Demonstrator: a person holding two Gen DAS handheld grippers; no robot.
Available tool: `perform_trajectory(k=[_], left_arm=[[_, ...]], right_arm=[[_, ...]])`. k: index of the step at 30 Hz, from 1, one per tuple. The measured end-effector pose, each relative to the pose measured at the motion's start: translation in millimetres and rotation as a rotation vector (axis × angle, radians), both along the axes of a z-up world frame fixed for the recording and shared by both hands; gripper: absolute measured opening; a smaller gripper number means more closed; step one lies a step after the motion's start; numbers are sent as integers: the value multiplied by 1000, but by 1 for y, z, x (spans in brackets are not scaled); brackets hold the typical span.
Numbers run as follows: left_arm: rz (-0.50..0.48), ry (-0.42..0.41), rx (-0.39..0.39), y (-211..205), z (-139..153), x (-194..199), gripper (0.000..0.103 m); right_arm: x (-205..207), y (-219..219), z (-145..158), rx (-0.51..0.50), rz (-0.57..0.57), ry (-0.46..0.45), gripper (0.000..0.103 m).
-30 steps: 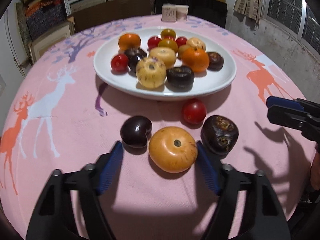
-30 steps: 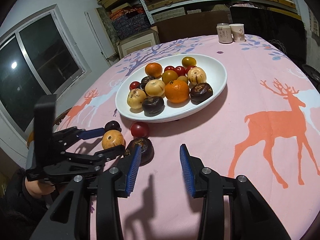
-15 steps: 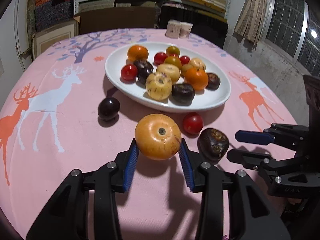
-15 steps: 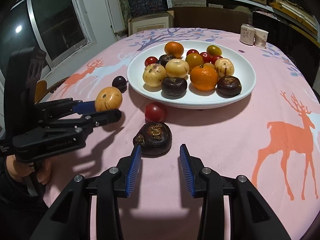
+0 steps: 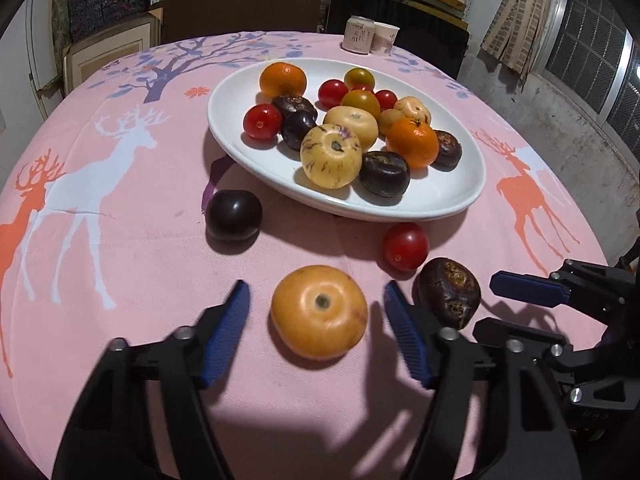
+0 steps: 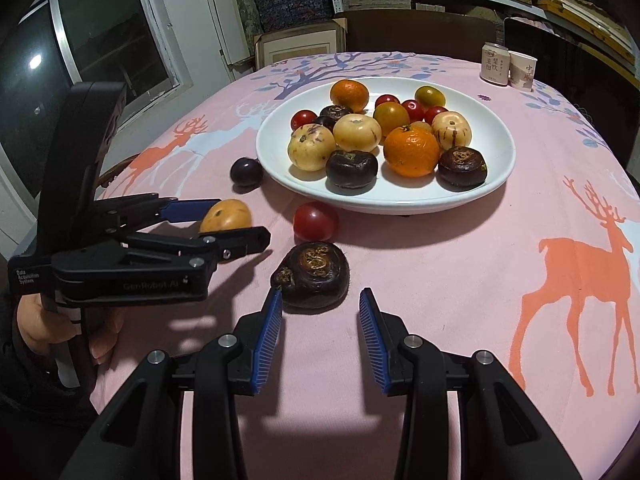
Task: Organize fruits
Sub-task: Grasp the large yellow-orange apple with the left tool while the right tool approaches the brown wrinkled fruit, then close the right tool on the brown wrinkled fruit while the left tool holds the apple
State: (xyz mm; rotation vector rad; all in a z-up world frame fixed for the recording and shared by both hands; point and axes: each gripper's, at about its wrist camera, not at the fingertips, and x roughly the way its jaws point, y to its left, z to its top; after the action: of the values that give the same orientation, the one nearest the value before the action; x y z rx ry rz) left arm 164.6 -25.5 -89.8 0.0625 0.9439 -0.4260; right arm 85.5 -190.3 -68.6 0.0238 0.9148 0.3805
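A white oval plate (image 5: pixel 452 204) (image 6: pixel 496 184) holds several fruits. Loose on the pink cloth lie an orange-yellow fruit (image 5: pixel 319 323) (image 6: pixel 226 215), a dark plum (image 5: pixel 233 216) (image 6: pixel 245 171), a red tomato (image 5: pixel 405 246) (image 6: pixel 315 222) and a wrinkled dark fruit (image 5: pixel 449 292) (image 6: pixel 313 273). My left gripper (image 5: pixel 318 332) (image 6: pixel 216 220) is open, its jaws either side of the orange-yellow fruit without touching it. My right gripper (image 6: pixel 320 332) (image 5: pixel 520 304) is open, just short of the wrinkled dark fruit.
A can (image 6: pixel 494 62) and a paper cup (image 6: pixel 522 70) stand at the table's far edge. Shelves, boxes and a chair back lie beyond. A window is on the left in the right wrist view. The table edge curves close behind both grippers.
The left gripper, which held the orange-yellow fruit raised half a second ago, has opened; the fruit now rests on the cloth between its jaws. The right gripper has edged closer to the wrinkled dark fruit.
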Motion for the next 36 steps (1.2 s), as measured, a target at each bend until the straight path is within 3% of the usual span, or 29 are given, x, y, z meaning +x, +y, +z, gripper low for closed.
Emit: perform_trajectory(k=[1,2,5,12,17,28,36], left_arm=[[-9,-1,0,-1,0,-1,44],[-11,-11,3,-2,1,-4,43],[-2,-53,-18,4,8,-13,43],[6,-65,-52,22,20,-33,43],[7,-69,-55,24,22,-38,43],[6,-62,-64,28,20,-40,43],[3,-57,-72,31,18,-40,43]], right_arm=[[0,0,0,0,0,-2,40],[0,0,1,1,-2,-3,40],[-1,-1,2,1,-4,-8,40],[3,10,3,-24,18,-23,41],[5,19,5,-48,16,-43,60],[14,34,-3,-141,12,-40,60],[23,38,-9,-136,-6,1,58]])
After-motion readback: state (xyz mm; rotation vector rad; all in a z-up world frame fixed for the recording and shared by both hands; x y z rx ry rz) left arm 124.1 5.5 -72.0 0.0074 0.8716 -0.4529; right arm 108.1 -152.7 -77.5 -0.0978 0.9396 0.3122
